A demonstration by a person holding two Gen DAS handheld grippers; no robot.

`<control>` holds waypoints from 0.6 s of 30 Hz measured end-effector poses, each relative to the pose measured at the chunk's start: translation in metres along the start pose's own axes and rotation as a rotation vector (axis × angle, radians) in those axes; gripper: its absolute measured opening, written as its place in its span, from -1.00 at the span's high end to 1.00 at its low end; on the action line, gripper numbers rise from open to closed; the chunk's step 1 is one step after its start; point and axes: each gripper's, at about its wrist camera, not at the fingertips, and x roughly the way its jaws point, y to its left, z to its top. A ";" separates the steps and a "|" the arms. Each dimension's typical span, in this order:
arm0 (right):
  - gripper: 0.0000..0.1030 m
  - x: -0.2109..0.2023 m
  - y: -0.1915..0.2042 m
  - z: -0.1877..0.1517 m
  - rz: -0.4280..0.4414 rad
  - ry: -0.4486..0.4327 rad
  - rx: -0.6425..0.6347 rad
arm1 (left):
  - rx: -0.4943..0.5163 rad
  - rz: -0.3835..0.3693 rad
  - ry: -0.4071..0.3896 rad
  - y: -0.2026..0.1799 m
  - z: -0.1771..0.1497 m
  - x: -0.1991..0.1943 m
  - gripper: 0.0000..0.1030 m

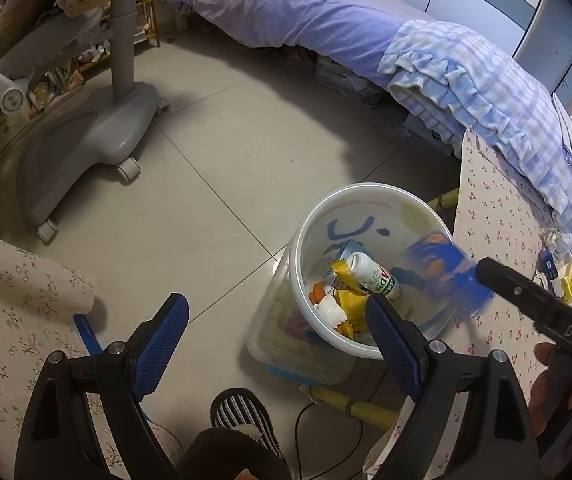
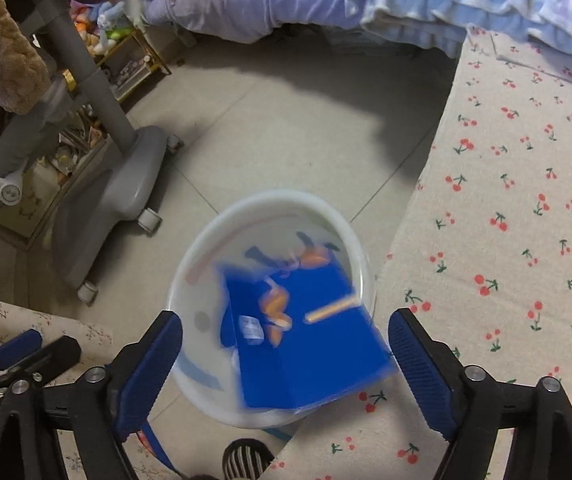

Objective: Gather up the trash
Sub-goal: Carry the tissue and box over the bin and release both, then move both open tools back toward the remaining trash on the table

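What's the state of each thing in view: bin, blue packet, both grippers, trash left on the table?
Bin: upright on the floor, no lid, partly filled.
Blue packet: blurred, over the bin's mouth, free of both pads.
Right gripper: open, above the bin.
Left gripper: open, empty.
Crumpled paper: on the table, not yet collected.

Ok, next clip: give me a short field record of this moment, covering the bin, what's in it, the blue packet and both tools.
bin: white round bin on the tiled floor, beside the cherry-print table
contents: small white bottle, yellow wrapper, other scraps
blue packet: blue packet blurred over the bin's mouth, touching neither pad
left tool: left tool open, nothing between its fingers
right tool: right tool open, above the bin
left on table: crumpled scraps
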 end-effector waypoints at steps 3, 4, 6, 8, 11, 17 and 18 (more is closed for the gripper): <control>-0.73 -0.009 -0.009 -0.001 -0.013 -0.006 0.007 | 0.004 -0.010 0.004 -0.004 -0.001 0.001 -0.78; -0.73 -0.013 -0.013 -0.002 -0.020 -0.011 0.010 | 0.004 -0.015 0.005 -0.006 -0.001 0.001 -0.78; -0.73 -0.024 -0.024 -0.004 -0.041 -0.016 0.021 | 0.006 -0.031 0.011 -0.010 -0.001 0.001 -0.78; -0.73 -0.035 -0.037 -0.006 -0.057 -0.023 0.039 | 0.010 -0.044 0.015 -0.015 -0.002 0.001 -0.78; -0.73 -0.054 -0.057 -0.011 -0.079 -0.032 0.069 | 0.019 -0.057 0.018 -0.025 -0.003 0.000 -0.78; -0.73 -0.091 -0.098 -0.019 -0.127 -0.054 0.127 | 0.054 -0.081 0.022 -0.053 -0.008 -0.003 -0.78; -0.73 -0.096 -0.104 -0.020 -0.134 -0.057 0.137 | 0.062 -0.084 0.022 -0.059 -0.009 -0.003 -0.78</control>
